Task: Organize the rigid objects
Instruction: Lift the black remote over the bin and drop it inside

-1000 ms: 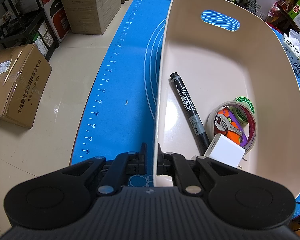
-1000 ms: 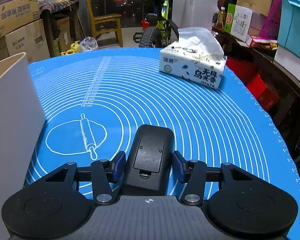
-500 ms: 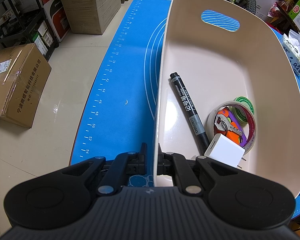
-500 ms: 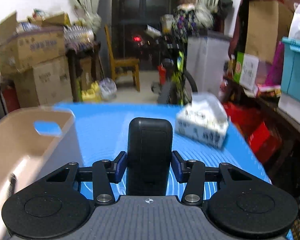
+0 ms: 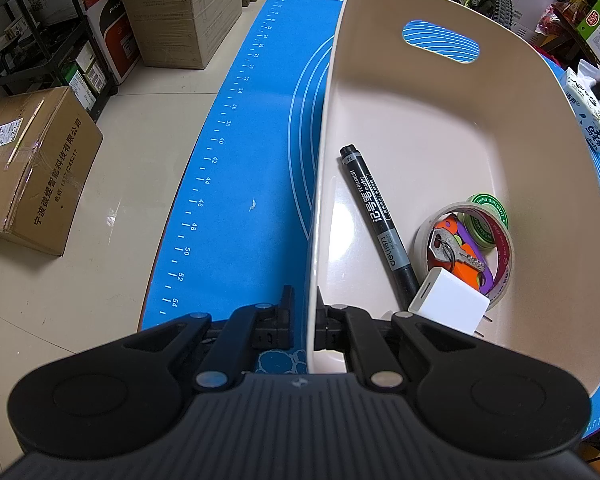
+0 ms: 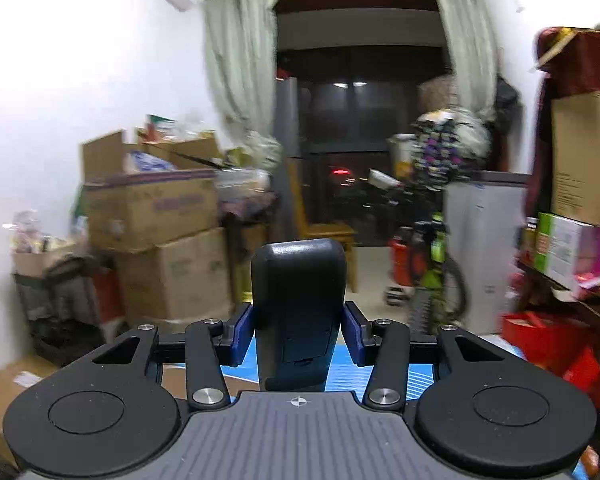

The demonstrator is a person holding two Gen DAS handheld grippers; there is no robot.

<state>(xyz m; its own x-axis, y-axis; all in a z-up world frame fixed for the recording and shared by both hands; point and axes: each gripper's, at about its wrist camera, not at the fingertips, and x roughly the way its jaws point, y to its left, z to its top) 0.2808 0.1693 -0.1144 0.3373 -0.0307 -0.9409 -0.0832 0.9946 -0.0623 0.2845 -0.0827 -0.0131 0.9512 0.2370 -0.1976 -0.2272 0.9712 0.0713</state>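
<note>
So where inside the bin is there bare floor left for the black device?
The bin floor is bare from the marker tip up to the handle slot, and along the left wall. The near right corner is crowded: tape roll, keys, white charger.

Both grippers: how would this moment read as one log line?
left gripper: shut on beige plastic bin wall | right gripper: shut on black rounded device, lifted

home storeroom | stacked cardboard boxes [image 6: 156,216] | bicycle [image 6: 436,280] | curtains [image 6: 240,60]
</note>
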